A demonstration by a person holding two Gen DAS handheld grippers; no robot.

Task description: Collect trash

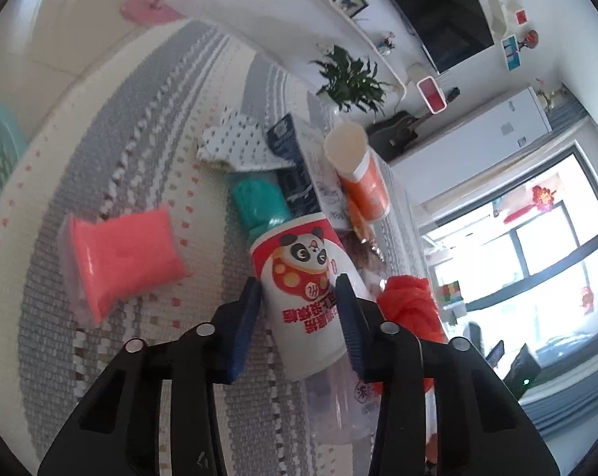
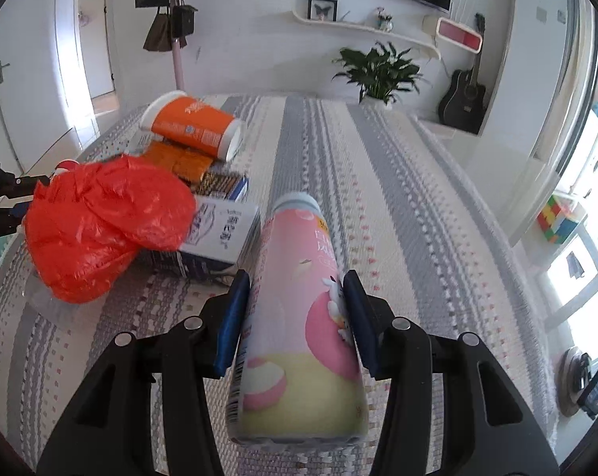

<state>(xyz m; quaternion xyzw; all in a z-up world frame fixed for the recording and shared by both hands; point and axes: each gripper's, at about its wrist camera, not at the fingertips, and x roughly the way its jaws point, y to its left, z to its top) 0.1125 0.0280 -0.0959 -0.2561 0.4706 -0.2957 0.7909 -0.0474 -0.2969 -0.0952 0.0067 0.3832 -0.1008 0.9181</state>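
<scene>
A grey-and-cream striped rug [image 2: 398, 206] fills both views, with a crumpled red plastic bag [image 2: 100, 230] at the left of the right wrist view, an orange paper cup [image 2: 192, 125] lying on its side in the upper left, and a coral packet [image 1: 124, 258] at the left of the left wrist view. At lower centre there, the left gripper [image 1: 297, 319] is clenched on a white panda-print cup [image 1: 307, 297] lying on the rug. At lower centre of its own view, the right gripper [image 2: 297, 319] grasps a pink bottle [image 2: 299, 317].
</scene>
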